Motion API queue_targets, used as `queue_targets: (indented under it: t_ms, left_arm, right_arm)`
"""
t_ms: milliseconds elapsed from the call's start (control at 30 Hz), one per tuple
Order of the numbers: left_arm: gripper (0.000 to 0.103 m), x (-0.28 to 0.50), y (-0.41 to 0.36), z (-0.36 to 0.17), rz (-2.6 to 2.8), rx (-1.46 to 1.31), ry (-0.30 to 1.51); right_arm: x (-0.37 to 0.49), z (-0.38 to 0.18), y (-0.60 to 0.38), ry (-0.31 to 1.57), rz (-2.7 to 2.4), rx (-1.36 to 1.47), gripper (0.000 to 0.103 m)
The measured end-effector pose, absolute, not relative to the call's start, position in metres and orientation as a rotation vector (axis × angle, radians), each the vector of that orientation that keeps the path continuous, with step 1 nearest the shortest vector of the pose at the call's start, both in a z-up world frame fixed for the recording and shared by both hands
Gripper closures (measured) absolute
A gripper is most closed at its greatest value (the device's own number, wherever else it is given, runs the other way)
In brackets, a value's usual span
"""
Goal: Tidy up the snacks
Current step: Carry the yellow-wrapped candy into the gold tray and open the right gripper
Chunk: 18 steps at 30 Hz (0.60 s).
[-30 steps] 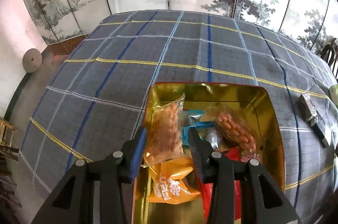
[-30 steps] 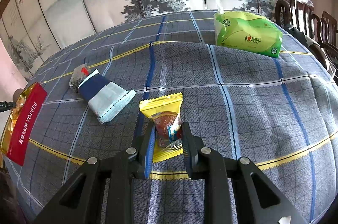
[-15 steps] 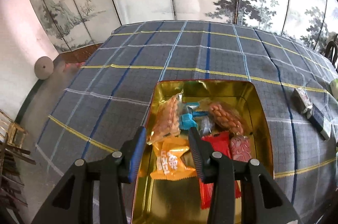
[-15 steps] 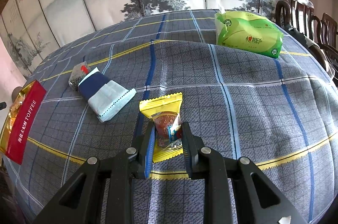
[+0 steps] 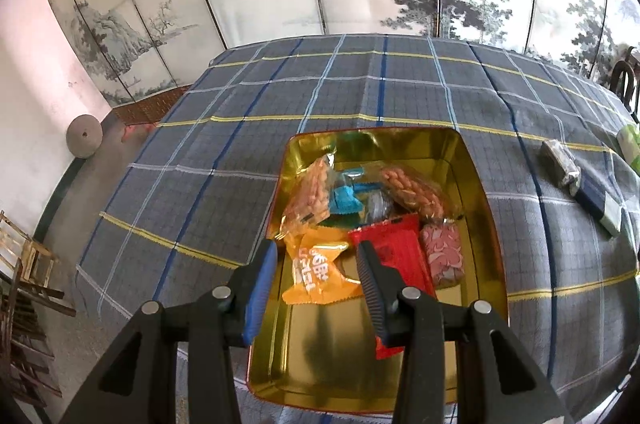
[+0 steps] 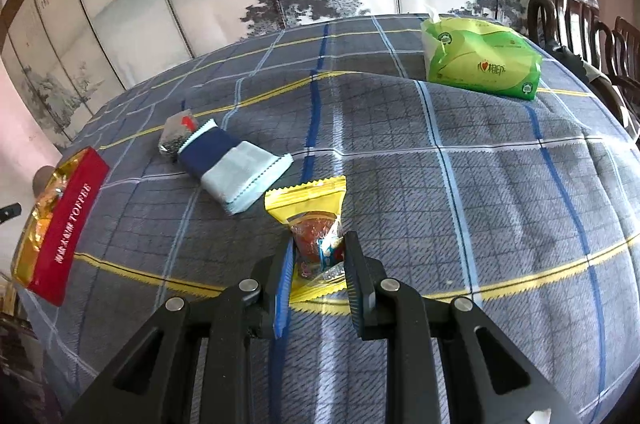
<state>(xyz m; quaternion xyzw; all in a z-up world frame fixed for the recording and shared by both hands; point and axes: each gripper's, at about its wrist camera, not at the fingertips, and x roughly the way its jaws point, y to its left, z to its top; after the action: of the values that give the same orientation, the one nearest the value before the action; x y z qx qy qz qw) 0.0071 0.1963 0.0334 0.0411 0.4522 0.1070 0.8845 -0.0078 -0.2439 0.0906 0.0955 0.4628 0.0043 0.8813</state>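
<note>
Pinching the yellow snack packet point(image 6: 310, 224) near its lower end, the right gripper point(image 6: 318, 278) has both fingers pressed against the wrapper, which lies on the plaid tablecloth point(image 6: 480, 184); just beyond sit a blue-and-white packet point(image 6: 234, 168) and a small clear packet point(image 6: 176, 132) touching it; far left, the red toffee tin point(image 6: 60, 224); far right, green tissues point(image 6: 480, 64); over the tin point(image 5: 476, 184), the left gripper point(image 5: 316, 282) hangs wide apart, holding nothing, above an orange packet point(image 5: 316, 268) and red packet point(image 5: 396, 252).
</note>
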Motion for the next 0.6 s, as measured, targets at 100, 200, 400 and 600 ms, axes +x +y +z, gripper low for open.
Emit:
queue_targets:
  t_ms: [100,200,400,600]
  left_arm:
    - [0.061,0.002,0.199,0.032,0.226,0.082,0.942]
    - [0.061,-0.004,0.203,0.033,0.226,0.069,0.942]
    - [0.061,-0.023,0.207,0.033,0.215,0.052,0.943]
    - [0.061,-0.046,0.219,0.039,0.216,0.011,0.926]
  right_arm:
    - [-0.012,0.096,-0.24,0.963,0.019,0.2,0.081]
    - [-0.017,0.103,-0.236,0.956,0.028,0.2,0.081]
    - [-0.022,0.121,-0.224,0.933,0.071,0.227,0.081]
    - [-0.019,0.143,-0.187,0.915,0.171,0.21,0.081]
